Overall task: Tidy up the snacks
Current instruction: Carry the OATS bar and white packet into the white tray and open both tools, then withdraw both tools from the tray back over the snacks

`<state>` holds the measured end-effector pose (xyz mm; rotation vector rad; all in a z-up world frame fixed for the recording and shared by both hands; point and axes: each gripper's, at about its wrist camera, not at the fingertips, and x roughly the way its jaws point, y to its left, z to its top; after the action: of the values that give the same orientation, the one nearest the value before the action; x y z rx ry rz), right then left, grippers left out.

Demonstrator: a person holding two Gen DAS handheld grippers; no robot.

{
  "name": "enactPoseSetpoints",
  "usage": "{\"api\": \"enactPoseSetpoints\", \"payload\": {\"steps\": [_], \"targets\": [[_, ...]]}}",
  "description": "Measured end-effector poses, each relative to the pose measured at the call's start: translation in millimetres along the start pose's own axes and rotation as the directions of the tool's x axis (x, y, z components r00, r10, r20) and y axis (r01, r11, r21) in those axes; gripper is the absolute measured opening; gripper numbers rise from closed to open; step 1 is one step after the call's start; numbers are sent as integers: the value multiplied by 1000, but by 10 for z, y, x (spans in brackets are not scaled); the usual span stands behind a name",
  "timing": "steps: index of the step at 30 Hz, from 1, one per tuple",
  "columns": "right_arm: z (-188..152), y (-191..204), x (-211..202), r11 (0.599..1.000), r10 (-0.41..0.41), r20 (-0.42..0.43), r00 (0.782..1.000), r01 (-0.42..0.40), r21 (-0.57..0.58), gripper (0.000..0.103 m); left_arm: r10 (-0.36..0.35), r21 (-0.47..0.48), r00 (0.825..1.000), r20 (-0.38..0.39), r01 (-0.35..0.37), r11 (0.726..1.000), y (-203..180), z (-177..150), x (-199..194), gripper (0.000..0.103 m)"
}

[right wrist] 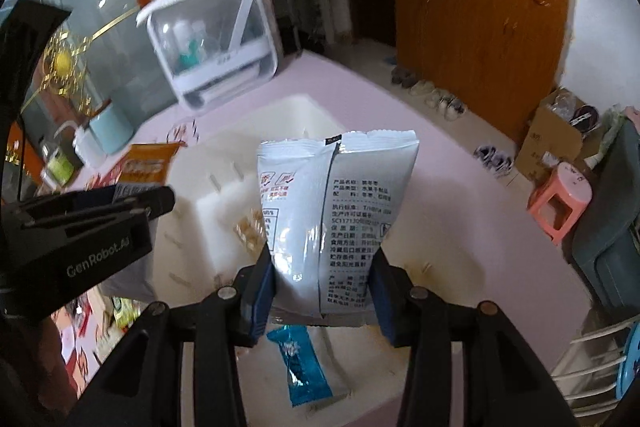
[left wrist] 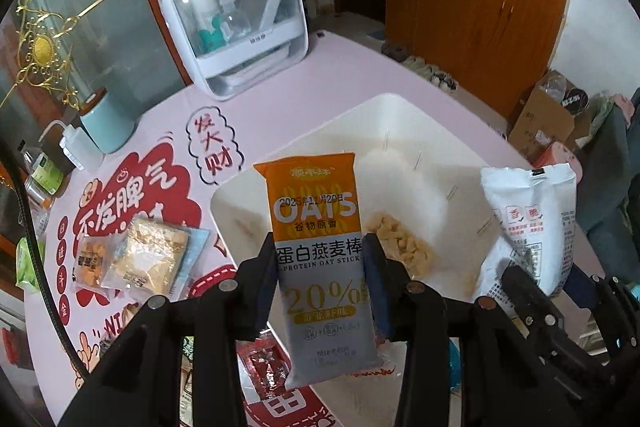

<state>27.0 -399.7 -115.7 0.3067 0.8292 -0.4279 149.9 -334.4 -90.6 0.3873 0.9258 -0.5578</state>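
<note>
Left of the left gripper [left wrist: 320, 275], a few small snack packets [left wrist: 136, 263] lie loose on the pink table [left wrist: 280, 87], not yet sorted. That gripper pinches an oat bar [left wrist: 320, 247] upright by its sides, above the white divided bin [left wrist: 400, 131] just ahead. One compartment already holds a yellowish snack [left wrist: 400, 247]. The right gripper [right wrist: 322, 279] clamps a white pouch [right wrist: 340, 211] over the same bin; a blue packet [right wrist: 300, 367] lies beneath it. Judging by this, sorting is only partly done.
</note>
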Motion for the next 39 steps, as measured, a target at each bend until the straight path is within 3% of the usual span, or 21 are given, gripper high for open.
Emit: {"api": "enactPoseSetpoints", "payload": {"steps": [1,2,3,5,6,13,26,39], "targets": [[-21,15,48,1000,10,-22,1000,-10,-10,45,3,5,1000,-14,-3,1000,-22,-3,52,42],[-40,26,89,1000,15,-43,999,-15,-14,47,4,5,1000,-25,-4,1000,-32,-10,88,56],[-74,31,128,1000,14,-60,998,-15,-16,50,-4,1,999,-34,4,1000,-38,-16,110,82],[-114,33,141,1000,3,-66,998,-4,-21,62,-25,-27,999,-37,24,999,-16,-29,140,101],[-124,33,135,1000,0,-64,998,-1,-23,67,-28,-40,999,-31,26,999,1,-38,139,101],[-167,60,56,1000,16,-50,999,-18,-26,68,0,-68,997,-74,-5,998,97,-108,190,101],[-262,283,-198,999,34,-14,999,-34,-31,68,30,-52,999,-19,-31,998,237,-331,-225,101],[-397,826,-599,997,52,67,996,-47,-67,68,86,-114,994,60,-79,990,894,-667,-819,101]]}}
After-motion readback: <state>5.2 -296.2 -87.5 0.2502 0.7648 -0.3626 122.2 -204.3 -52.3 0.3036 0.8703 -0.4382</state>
